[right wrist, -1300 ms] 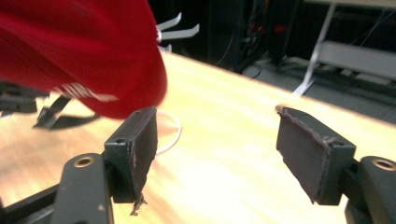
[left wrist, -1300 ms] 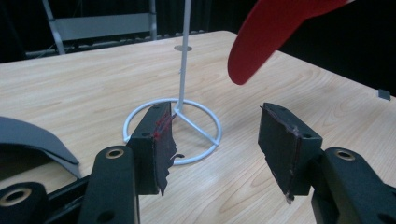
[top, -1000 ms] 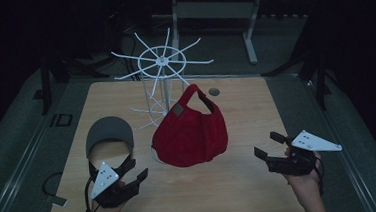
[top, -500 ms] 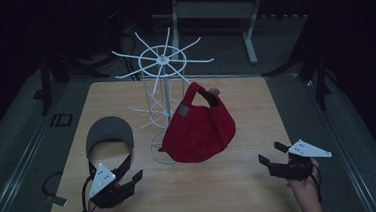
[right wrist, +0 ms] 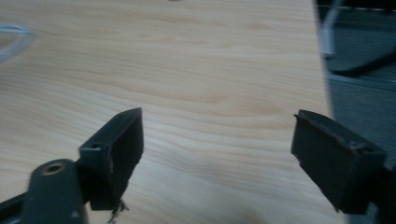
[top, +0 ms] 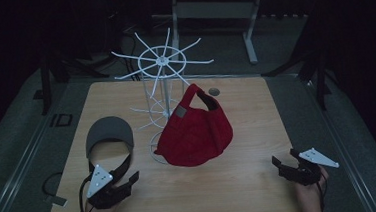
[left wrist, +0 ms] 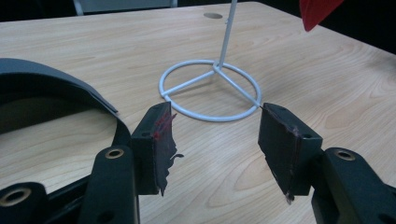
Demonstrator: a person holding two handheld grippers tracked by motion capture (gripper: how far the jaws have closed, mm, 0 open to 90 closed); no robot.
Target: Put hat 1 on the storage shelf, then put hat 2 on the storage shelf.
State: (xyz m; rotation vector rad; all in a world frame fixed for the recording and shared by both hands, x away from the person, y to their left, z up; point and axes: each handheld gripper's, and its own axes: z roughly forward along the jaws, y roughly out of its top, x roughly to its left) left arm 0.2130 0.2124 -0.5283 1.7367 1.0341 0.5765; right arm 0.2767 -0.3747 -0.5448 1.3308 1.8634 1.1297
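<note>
A red cap (top: 195,135) hangs on the white wire rack (top: 161,68); a grey cap (top: 109,134) lies left of the rack's base. Both the left gripper (top: 123,183) and right gripper (top: 285,162) rest near the worktop's (top: 251,181) front edge, jaws apart, empty. Hanging the grey cap likely comes next.

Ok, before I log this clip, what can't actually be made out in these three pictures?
- High view: how the red cap hangs on the white wire rack; the cap covers the arm it hangs from.
- High view: the label on the red cap is too small to read.
- Left gripper view: the grey cap is cut off by the left edge, the red cap by the top edge.
- Right gripper view: the rack's base ring at the left edge is blurred.
</note>
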